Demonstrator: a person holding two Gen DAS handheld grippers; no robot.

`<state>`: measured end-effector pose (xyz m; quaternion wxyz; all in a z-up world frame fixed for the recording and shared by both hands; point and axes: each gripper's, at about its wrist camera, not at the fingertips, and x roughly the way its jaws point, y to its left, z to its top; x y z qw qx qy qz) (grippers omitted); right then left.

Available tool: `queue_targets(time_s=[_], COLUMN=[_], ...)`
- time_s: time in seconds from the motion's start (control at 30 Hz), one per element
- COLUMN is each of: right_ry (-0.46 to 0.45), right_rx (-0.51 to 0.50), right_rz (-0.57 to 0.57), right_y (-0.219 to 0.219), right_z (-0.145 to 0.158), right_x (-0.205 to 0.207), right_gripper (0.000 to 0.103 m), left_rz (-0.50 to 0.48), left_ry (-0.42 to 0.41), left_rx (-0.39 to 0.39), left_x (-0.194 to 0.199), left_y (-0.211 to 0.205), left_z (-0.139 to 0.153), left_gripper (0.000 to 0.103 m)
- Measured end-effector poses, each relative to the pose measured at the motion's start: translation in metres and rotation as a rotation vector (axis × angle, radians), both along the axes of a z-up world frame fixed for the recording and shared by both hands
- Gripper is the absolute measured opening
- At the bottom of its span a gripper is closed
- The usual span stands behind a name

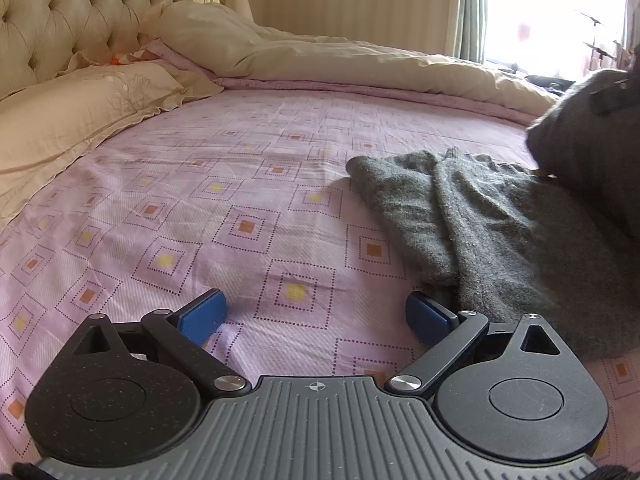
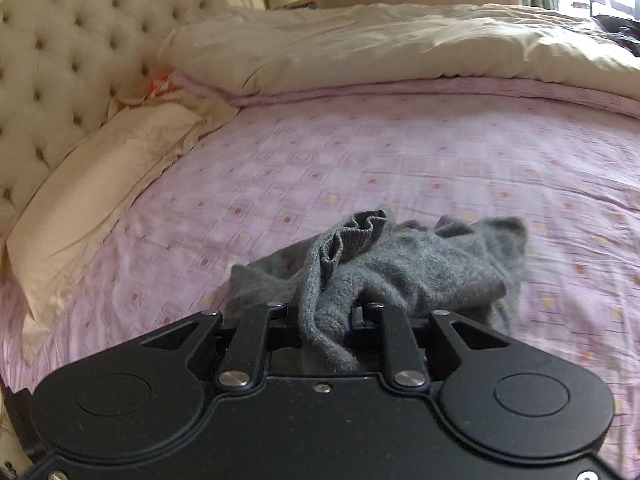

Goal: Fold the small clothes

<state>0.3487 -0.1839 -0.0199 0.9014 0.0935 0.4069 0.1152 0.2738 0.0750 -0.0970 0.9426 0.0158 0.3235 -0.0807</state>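
Fuzzy grey knit garment (image 2: pixel 420 268), smooth printed cotton sheet (image 1: pixel 240 184), tufted headboard (image 1: pixel 60 20), matt black gripper bodies.

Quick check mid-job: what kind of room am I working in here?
Almost certainly a home bedroom. The work surface is a bed with a pink patterned sheet, a tufted headboard behind a cream pillow, and a pushed-back duvet. The grey knit garment lies on the sheet.
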Motion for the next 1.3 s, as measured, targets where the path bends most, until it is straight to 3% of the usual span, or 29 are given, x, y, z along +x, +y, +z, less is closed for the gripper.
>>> queue_targets(time_s=[0.1, 0.17, 0.23, 0.4, 0.5, 0.6, 0.83, 1.03, 1.2, 1.3], right_ry=[0.029, 0.036, 0.026, -0.094, -0.155, -0.171, -0.133, -0.158, -0.217, -0.271], right_rx=[-0.049, -0.053, 0.0, 0.133, 0.18, 0.157, 0.055, 0.004, -0.026, -0.099], right_rz=[0.057, 0.084, 0.129, 0.197, 0.166, 0.105, 0.004, -0.02, -0.033, -0.003], right_y=[0.037, 0.052, 0.057, 0.046, 0.027, 0.005, -0.034, -0.05, -0.05, -0.04], right_z=[-0.018, -0.026, -0.026, 0.003, 0.021, 0.024, -0.007, -0.024, -0.034, -0.035], right_x=[0.005, 0.004, -0.003, -0.018, -0.026, -0.034, -0.067, -0.108, -0.14, -0.157], right_gripper=[0.029, 0.04, 0.052, 0.055, 0.058, 0.058, 0.058, 0.058, 0.058, 0.059], left_rz=[0.0, 0.0, 0.001, 0.001, 0.001, 0.002, -0.009, -0.102, -0.078, -0.089], left_ry=[0.0, 0.0, -0.001, -0.001, 0.0, 0.0, 0.008, 0.037, 0.012, -0.026], left_rx=[-0.003, -0.009, -0.01, -0.013, -0.013, -0.011, -0.016, 0.015, -0.168, -0.248], left_x=[0.0, 0.0, 0.0, 0.0, 0.0, 0.0, -0.003, -0.022, -0.043, -0.042], left_y=[0.0, 0.0, 0.0, 0.0, 0.0, 0.0, 0.001, 0.009, 0.034, 0.032], left_z=[0.0, 0.0, 0.0, 0.001, 0.001, 0.0, 0.003, 0.011, 0.04, 0.063], left_gripper=[0.098, 0.098, 0.098, 0.098, 0.098, 0.098, 0.098, 0.096, 0.096, 0.096])
